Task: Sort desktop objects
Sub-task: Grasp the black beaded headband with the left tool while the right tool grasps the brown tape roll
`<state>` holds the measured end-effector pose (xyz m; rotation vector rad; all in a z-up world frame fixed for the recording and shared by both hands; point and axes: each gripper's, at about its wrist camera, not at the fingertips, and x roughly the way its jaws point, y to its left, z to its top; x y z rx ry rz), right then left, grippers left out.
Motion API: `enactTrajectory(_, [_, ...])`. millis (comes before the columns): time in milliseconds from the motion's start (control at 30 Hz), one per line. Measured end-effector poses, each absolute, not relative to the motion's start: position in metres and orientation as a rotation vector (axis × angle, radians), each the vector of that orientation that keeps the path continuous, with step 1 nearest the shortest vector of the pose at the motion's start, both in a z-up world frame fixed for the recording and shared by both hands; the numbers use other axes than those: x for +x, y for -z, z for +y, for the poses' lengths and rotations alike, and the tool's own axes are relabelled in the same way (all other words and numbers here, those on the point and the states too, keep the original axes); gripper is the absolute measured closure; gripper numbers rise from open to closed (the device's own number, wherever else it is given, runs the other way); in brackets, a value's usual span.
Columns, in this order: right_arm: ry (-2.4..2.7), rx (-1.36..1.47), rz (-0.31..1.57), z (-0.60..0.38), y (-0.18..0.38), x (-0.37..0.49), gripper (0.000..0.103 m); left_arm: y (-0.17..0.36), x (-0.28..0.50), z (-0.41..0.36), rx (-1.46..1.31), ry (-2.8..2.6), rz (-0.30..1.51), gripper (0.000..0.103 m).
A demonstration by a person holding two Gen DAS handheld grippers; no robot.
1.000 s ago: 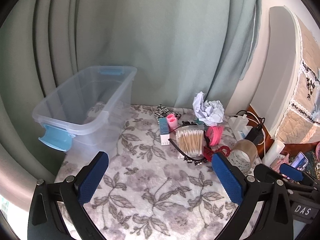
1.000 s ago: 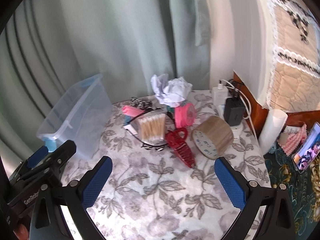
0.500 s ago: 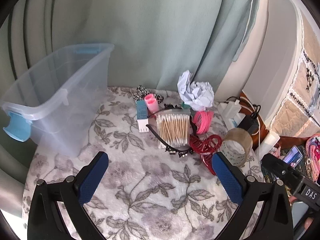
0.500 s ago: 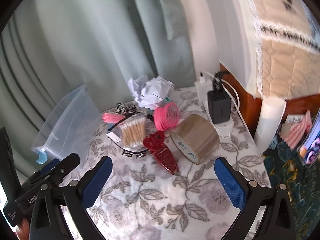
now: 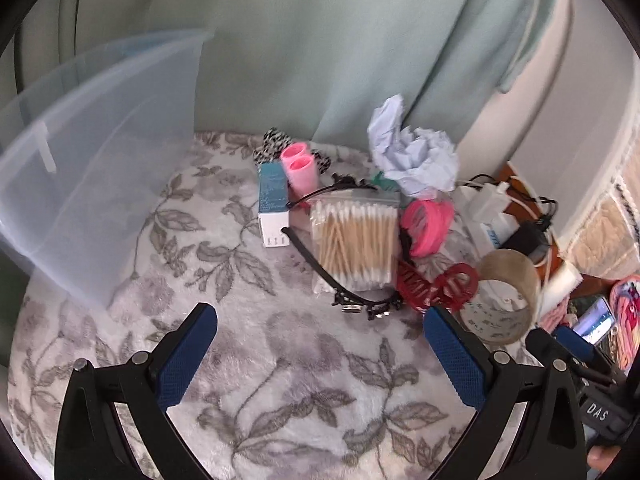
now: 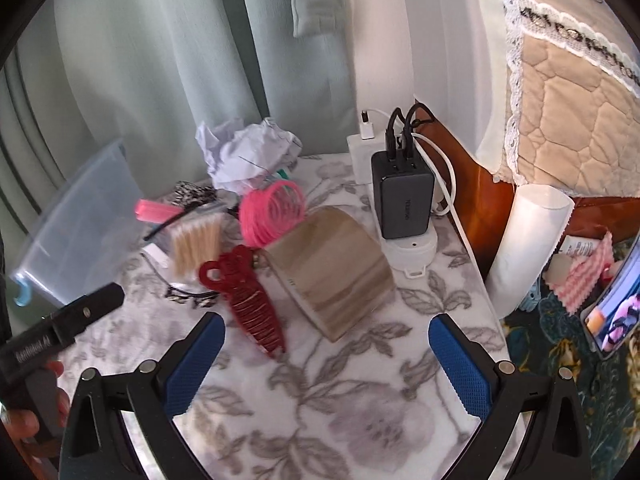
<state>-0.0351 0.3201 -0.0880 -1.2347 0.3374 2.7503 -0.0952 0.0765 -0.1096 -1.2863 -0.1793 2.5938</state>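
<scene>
Floral-printed cloth [image 5: 280,360] covers the desktop, with pale green curtain [image 5: 320,40] behind it. At the far left of the left wrist view stands a clear plastic bin [image 5: 92,168], its walls blurred; nothing can be made out inside it from here, though its floor is hardly visible. Toward the centre of that view the loose items sit bunched together on the cloth: a small teal-and-white box [image 5: 273,208], pink hair rollers [image 5: 300,166] just behind it, a pack of cotton swabs [image 5: 356,240] with a black headband [image 5: 320,256] looped around it, crumpled paper [image 5: 412,156] above, a pink coil [image 5: 428,224], a red hair claw [image 5: 436,284], and a roll of brown tape [image 5: 506,296] at the right. A charger block [image 6: 404,204] and cables stand beyond the heap in the right wrist view. The left gripper [image 5: 320,356] hangs over bare cloth in front of the pile, fingers spread wide and holding nothing; the right gripper [image 6: 326,364], likewise spread and empty, faces the red claw and the tape roll. As things lie, the whole heap is outside the bin, so judging by this the bulk of the sorting remains, with the claw and tape nearest the right fingers.
</scene>
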Motion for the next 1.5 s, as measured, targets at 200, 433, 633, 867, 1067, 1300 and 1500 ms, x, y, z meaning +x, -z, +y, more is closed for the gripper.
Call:
enactTrajectory(200, [-2.728,-1.255,0.312,0.324,0.104,-0.051,0.003,0.128,-0.119,0.081,-1.362,-2.614,-0.16,0.007])
enactTrajectory(433, [-2.672,-1.207,0.293,0.327,0.111,-0.063,0.023,0.141,-0.134,0.083,-1.422,-2.564,-0.252,0.043])
enactTrajectory(633, [-2.65,-1.184,0.351,0.335,0.115,-0.06,0.037,0.154,-0.144,0.083,-1.46,-2.514,-0.331,0.065])
enactTrajectory(867, [-2.608,-1.157,0.43,0.348,0.115,-0.05,0.061,0.149,-0.14,0.081,-1.425,-2.508,-0.378,0.084])
enactTrajectory(1067, [-2.579,-1.141,0.455,0.356,0.115,-0.041,0.08,0.141,-0.134,0.078,-1.398,-2.509,-0.409,0.087])
enactTrajectory(1300, [-2.574,-1.106,0.472,0.361,0.11,-0.029,0.086,0.133,-0.126,0.074,-1.367,-2.509,-0.444,0.091])
enactTrajectory(1500, [-2.584,-1.075,0.48,0.359,0.101,-0.015,0.086,0.116,-0.118,0.075,-1.3,-2.508,-0.422,0.094])
